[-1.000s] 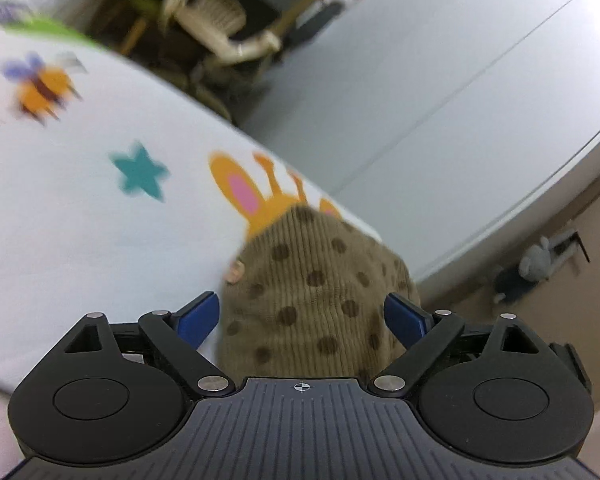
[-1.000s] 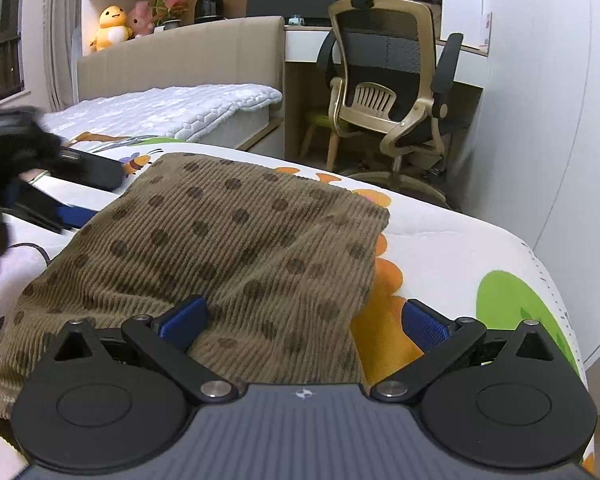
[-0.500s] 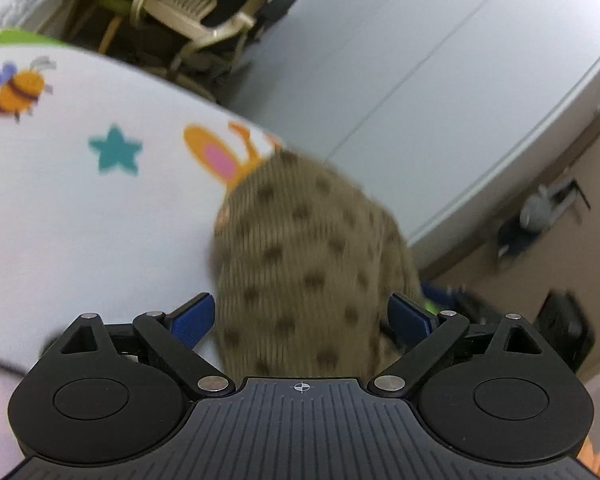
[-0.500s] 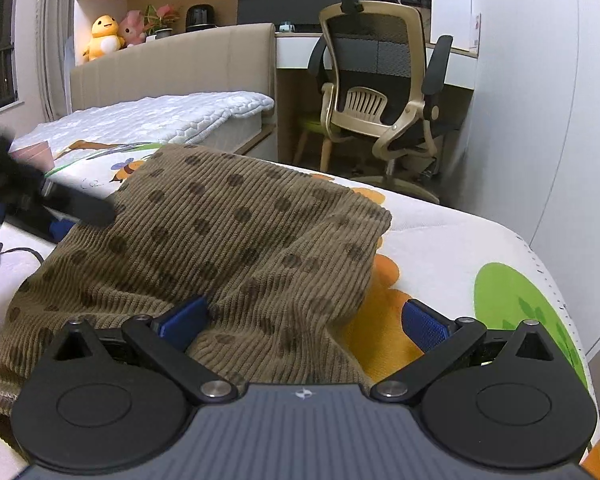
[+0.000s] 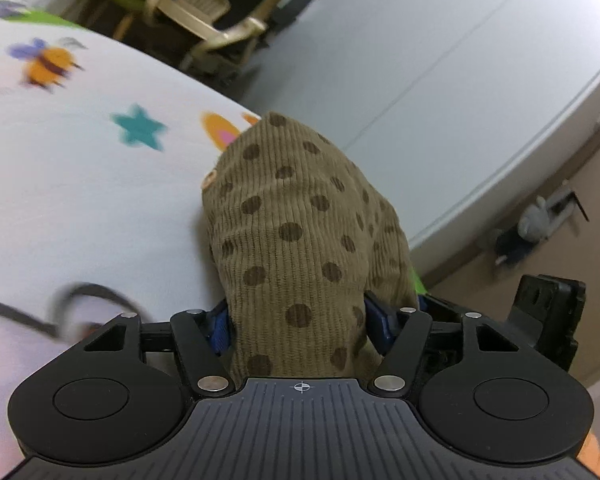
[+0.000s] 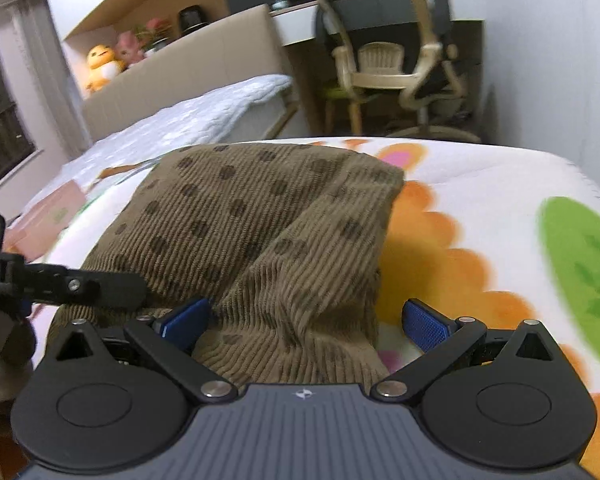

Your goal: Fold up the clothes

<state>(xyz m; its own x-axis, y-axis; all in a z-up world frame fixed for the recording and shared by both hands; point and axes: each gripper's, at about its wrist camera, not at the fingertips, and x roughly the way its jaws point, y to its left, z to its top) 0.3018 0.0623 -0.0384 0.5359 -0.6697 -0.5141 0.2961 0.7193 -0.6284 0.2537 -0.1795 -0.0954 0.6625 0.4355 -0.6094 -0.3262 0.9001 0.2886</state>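
1. We pinch the near edge of the dotted corduroy garment (image 5: 296,236) with our left gripper (image 5: 298,322), its blue pads pressed into the bunched cloth so that the edge can be carried over.
2. Our right gripper (image 6: 304,320) straddles the other near corner with its jaws spread; cloth lies between them, ungripped.
3. The garment (image 6: 260,216) lies on the printed bedspread (image 6: 480,200), its far part flat, which probably anchors the fold.
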